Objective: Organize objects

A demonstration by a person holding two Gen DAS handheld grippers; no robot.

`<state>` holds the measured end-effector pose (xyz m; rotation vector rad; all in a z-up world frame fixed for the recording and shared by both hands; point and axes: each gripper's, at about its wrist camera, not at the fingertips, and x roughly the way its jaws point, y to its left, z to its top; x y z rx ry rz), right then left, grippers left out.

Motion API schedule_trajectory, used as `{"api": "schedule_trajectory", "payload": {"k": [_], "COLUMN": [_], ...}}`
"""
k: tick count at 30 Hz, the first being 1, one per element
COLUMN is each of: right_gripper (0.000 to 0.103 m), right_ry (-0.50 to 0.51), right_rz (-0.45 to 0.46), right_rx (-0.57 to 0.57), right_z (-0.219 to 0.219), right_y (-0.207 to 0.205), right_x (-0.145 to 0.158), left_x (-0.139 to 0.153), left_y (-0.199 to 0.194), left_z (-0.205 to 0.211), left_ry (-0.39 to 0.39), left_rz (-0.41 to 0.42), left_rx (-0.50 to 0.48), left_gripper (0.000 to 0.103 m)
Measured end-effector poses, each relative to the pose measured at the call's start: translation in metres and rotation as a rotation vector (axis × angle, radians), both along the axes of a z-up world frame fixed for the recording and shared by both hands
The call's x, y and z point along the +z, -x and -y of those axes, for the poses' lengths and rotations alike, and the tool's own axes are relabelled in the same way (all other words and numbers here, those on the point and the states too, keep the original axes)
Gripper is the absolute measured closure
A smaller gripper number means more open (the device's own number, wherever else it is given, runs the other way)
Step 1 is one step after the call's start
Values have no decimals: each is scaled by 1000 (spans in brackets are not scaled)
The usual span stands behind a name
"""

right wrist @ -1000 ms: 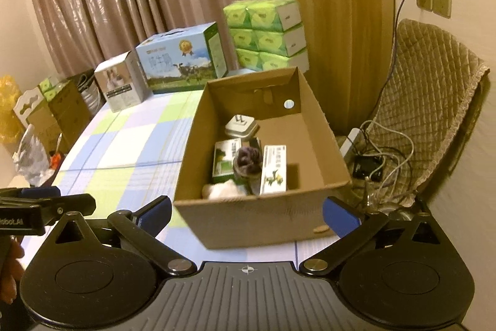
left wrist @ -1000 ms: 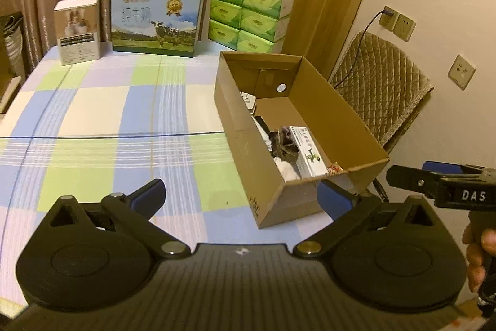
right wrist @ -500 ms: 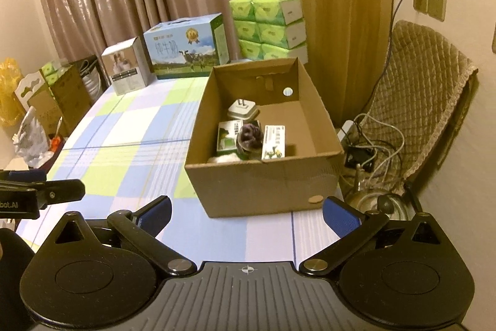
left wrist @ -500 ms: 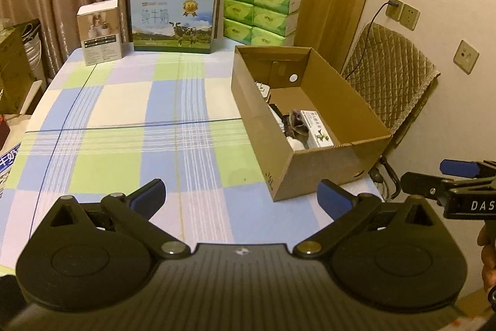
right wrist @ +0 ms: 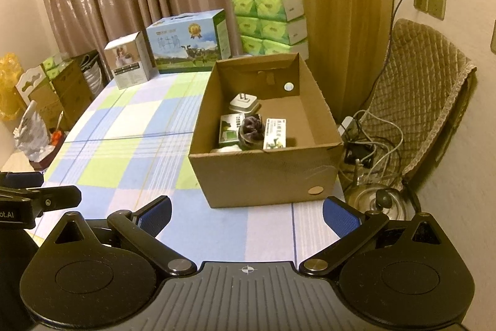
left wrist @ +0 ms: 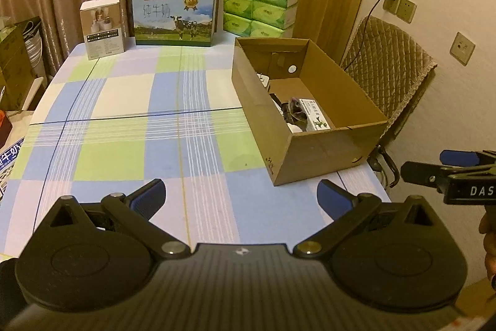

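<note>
An open cardboard box [left wrist: 325, 151] [right wrist: 263, 176] stands at the right end of the checked table [left wrist: 139, 126] [right wrist: 130, 145]. Inside it lie a white plug adapter [right wrist: 244, 103], a green and white carton [right wrist: 230, 131], a dark crumpled thing [right wrist: 251, 129] and a white carton [right wrist: 274, 138] [left wrist: 316, 118]. My left gripper [left wrist: 241, 197] is open and empty, held back over the table's near edge. My right gripper [right wrist: 246, 214] is open and empty, in front of the box; it also shows in the left wrist view [left wrist: 446, 166].
A blue milk carton case [left wrist: 173, 16], a small white box [left wrist: 102, 27] and a stack of green tissue packs [left wrist: 260, 8] stand at the far edge. A quilted chair [right wrist: 415, 101], cables and a kettle [right wrist: 375, 197] are right of the table. Boxes and bags [right wrist: 40, 101] sit left.
Both grippers have pulled back and up from the box, which now looks smaller and farther. Both stay open and empty.
</note>
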<state>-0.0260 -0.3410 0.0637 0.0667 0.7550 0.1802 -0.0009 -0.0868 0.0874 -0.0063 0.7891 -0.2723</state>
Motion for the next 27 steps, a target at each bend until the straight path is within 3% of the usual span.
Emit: {"api": "schedule_trajectory", "payload": {"k": [27], "right_gripper": [2], "right_ry": [2], "right_rz": [-4], "right_rx": [4], "right_z": [-5], "right_y": [-3], "right_x": [-1], "left_x": [-5], "left_y": [-4], "left_z": [3], "left_ry": [2], "left_rz": [-14], "left_rx": [1], "left_gripper": [1]}}
